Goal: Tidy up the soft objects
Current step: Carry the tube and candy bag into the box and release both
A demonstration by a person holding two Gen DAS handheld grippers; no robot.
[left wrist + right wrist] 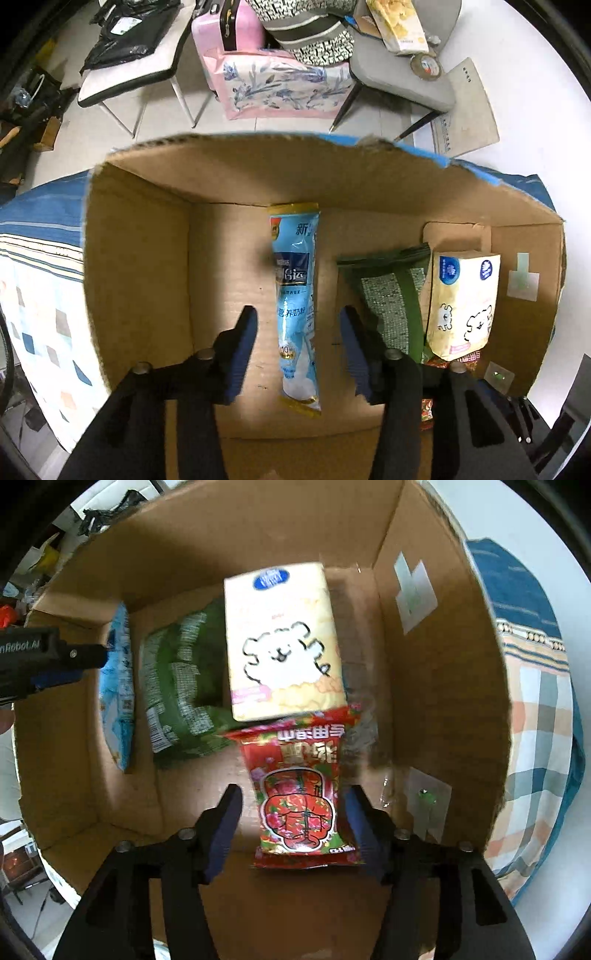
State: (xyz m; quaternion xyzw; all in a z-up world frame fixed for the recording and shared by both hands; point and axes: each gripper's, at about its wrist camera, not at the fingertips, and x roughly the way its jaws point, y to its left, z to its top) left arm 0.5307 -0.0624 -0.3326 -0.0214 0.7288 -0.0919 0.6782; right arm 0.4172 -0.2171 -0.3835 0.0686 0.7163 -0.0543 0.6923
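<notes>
A cardboard box holds several soft packs. A light blue milk-powder pouch lies on the box floor between the fingers of my open left gripper, untouched. To its right lie a green bag and a pale yellow tissue pack. In the right wrist view my open right gripper hovers over a red snack bag on the box floor. Beyond it are the tissue pack, the green bag and the blue pouch. The left gripper shows at the left edge.
The box stands on a blue patterned bedspread, also seen right of the box. Beyond are chairs loaded with bags, a pink floral bag and a table with black bags.
</notes>
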